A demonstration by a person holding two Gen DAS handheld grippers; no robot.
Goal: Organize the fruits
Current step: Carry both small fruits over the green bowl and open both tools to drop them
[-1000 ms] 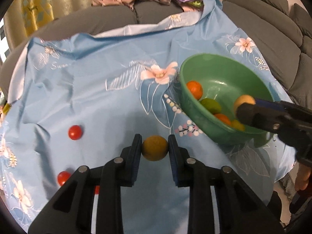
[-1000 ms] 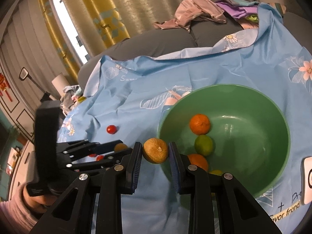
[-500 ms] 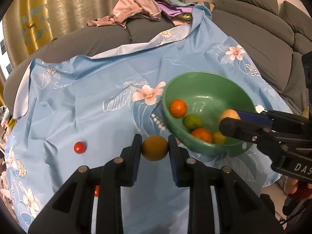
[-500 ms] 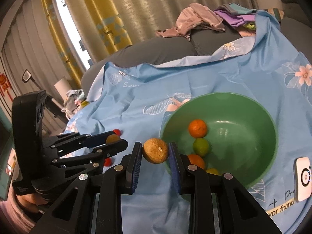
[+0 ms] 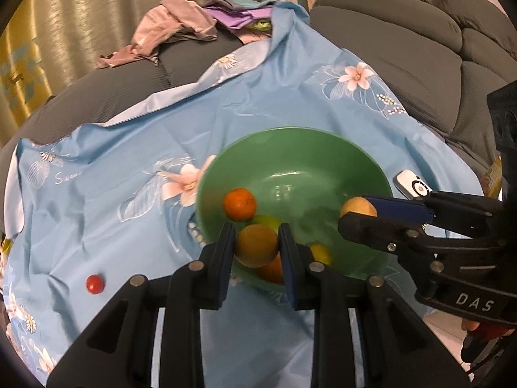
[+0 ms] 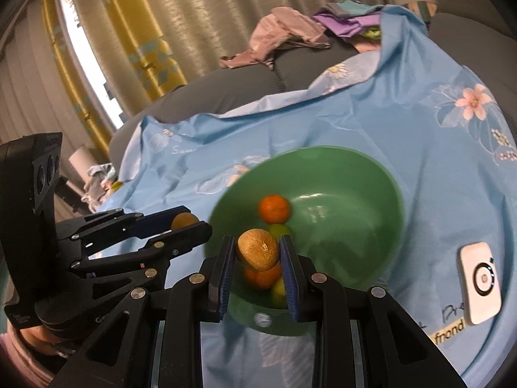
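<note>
Left wrist view: left gripper [image 5: 257, 245] pinching yellow-orange fruit [image 5: 256, 245] over green bowl's [image 5: 290, 139] near rim; right gripper [image 6: 257, 252] pinching brownish fruit [image 6: 258, 249], likewise above bowl.

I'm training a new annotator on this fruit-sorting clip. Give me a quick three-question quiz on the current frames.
1. True or false: both the left gripper and the right gripper are shut on a fruit.
2. What lies loose on the blue cloth, left of the green bowl? A) a banana B) a small red fruit C) a knife
3. Fill in: the white device lies on the cloth ____ the bowl.

Key: 1 true, each clamps a brownish-orange fruit; 2 B, the small red fruit; 3 beside.
</note>
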